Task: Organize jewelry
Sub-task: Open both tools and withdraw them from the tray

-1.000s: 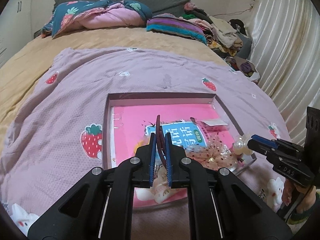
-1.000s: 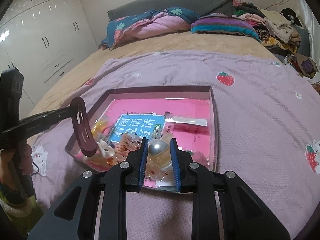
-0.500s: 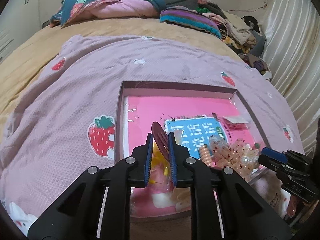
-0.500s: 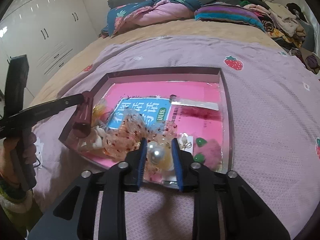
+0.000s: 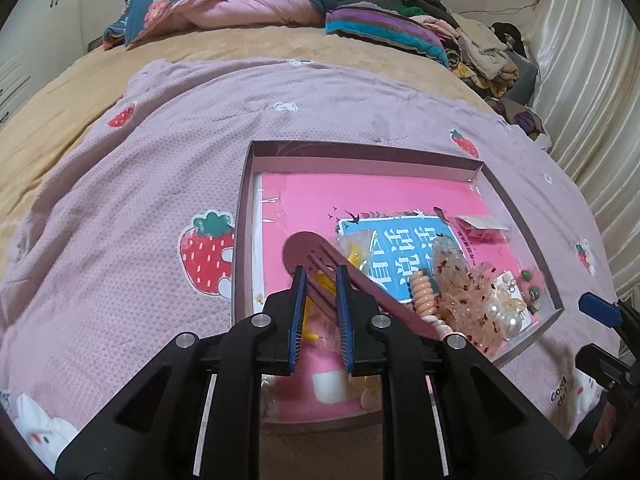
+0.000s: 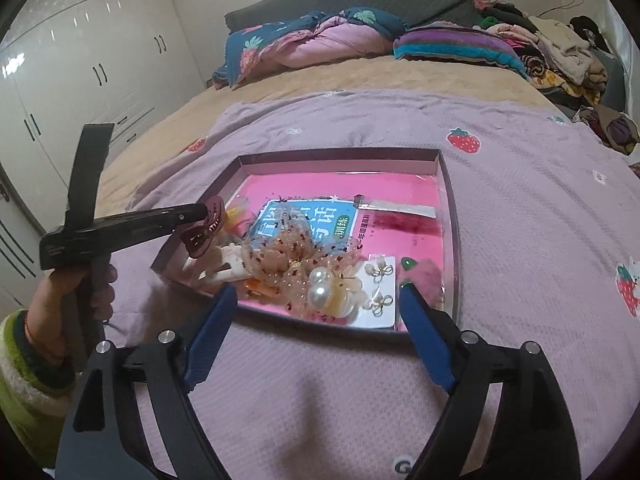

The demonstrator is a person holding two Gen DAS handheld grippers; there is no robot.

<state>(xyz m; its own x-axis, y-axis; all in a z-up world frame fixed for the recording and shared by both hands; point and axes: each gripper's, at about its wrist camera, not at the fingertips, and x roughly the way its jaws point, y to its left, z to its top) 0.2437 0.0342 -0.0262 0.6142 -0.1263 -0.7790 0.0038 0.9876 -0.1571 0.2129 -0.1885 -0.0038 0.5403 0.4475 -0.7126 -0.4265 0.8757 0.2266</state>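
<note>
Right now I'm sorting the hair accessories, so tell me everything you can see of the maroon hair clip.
The maroon plastic-looking hair clip is long and flat, with a rounded end and lengthwise slots. The left tongs pinch it, shut on its slotted part, over the shallow purple cardboard tray. It slants diagonally; the right-wrist view shows toothed edges.

A maroon hair clip lies over a pink book with a blue label. The blanket is lilac with red strawberries; the pearl earrings are white.

Soft indoor light was even; wardrobe doors showed glare, and fisheye edges bent into dark corners.
</note>
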